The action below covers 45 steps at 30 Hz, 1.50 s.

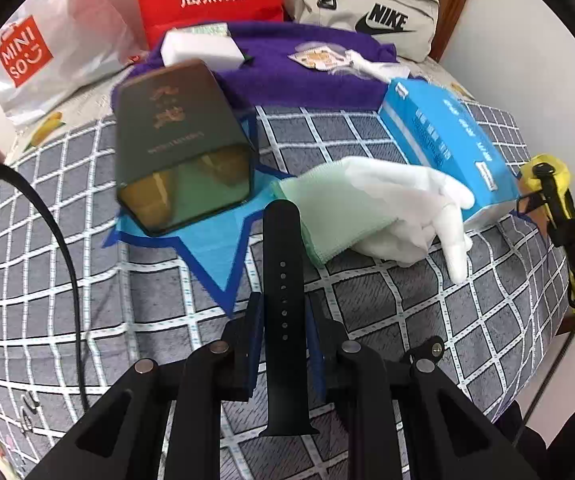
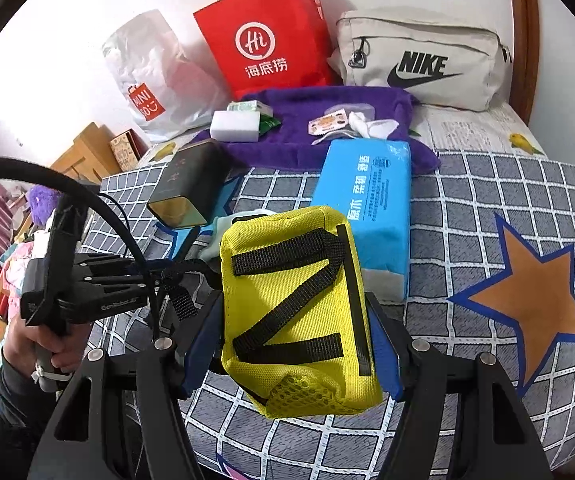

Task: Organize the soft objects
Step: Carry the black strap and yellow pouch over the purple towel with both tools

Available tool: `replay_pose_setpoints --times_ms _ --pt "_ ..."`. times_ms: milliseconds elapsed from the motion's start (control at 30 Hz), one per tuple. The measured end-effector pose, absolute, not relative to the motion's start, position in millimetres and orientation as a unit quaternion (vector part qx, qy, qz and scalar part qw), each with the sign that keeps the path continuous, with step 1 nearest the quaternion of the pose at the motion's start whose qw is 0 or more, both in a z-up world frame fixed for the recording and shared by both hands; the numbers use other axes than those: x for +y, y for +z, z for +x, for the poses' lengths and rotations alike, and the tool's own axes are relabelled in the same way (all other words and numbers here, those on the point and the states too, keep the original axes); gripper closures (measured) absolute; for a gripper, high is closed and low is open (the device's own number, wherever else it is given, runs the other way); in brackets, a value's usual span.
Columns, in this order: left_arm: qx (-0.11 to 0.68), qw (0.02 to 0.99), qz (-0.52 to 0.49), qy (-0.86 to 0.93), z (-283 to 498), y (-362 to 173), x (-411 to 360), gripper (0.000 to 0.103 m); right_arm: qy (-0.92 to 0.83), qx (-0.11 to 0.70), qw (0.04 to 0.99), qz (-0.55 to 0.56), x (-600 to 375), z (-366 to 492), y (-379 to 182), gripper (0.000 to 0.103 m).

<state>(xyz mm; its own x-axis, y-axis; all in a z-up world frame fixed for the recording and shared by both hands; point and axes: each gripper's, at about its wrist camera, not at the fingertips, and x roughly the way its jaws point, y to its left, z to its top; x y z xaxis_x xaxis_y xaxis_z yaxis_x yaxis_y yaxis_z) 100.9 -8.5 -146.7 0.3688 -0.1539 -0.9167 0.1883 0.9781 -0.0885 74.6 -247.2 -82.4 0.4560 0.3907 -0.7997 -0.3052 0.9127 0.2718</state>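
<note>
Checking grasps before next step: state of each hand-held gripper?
Left hand-held gripper: closed on the black watch strap.
Right hand-held gripper: closed on the yellow pouch.

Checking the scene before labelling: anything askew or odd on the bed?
Yes: the dark green box lies tipped on its side on the blue star patch, its open end facing the camera. The white glove lies crumpled beside the blue tissue pack.

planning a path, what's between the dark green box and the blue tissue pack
In the left wrist view, a white glove with a green cuff lies between the dark green box and the blue tissue pack.
</note>
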Motion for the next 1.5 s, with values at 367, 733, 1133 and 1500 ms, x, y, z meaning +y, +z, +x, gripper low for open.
replay_pose_setpoints --times_ms 367,733,1133,1500 --pt "0.527 0.842 0.0 -0.116 102.2 -114.5 5.5 0.083 0.214 0.473 0.854 0.031 -235.1 82.7 -72.6 0.037" --pt "0.504 0.854 -0.01 -0.13 124.6 -84.3 6.6 0.083 0.212 0.467 0.858 0.018 -230.3 107.8 -62.3 0.037" --pt "0.482 0.864 -0.016 -0.145 164.6 -53.6 9.7 0.083 0.215 0.455 0.864 0.005 -222.5 147.0 -51.9 0.037" --pt "0.474 0.869 -0.014 -0.144 225.2 -47.7 12.4 0.083 0.205 0.45 0.869 0.007 -223.0 206.3 -53.6 0.037"
